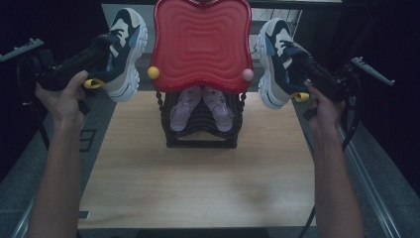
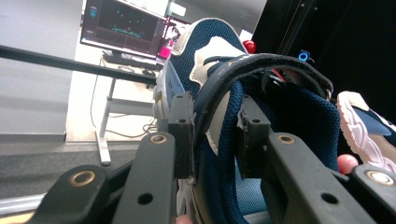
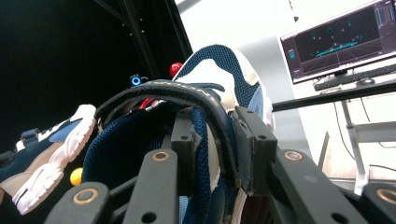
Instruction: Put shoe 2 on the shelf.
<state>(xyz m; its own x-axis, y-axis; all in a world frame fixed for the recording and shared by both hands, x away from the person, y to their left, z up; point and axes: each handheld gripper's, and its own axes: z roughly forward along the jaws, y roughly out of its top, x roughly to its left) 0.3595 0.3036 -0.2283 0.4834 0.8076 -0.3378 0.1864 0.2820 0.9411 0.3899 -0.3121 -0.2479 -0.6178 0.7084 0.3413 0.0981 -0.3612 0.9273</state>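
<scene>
Two navy, white and light-blue sneakers are held in the air on either side of a red rack. My left gripper (image 1: 105, 53) is shut on the left sneaker (image 1: 124, 49); its jaws (image 2: 217, 135) pinch the padded collar wall of that sneaker (image 2: 219, 60), one pad inside and one outside. My right gripper (image 1: 300, 58) is shut on the right sneaker (image 1: 277, 62) the same way, at the collar (image 3: 217, 144) of the shoe (image 3: 210, 74). Both sneakers point toes up and away. Each gripper view also catches the other sneaker (image 2: 366, 130) (image 3: 46, 149) farther off.
A red wavy tray top (image 1: 200, 42) with a yellow knob (image 1: 153, 72) and a pink knob (image 1: 247, 75) caps a black rack (image 1: 200, 136) at the back of the wooden table (image 1: 198, 183). A small pink pair of shoes (image 1: 200, 106) sits on its lower tier. Monitors stand beyond.
</scene>
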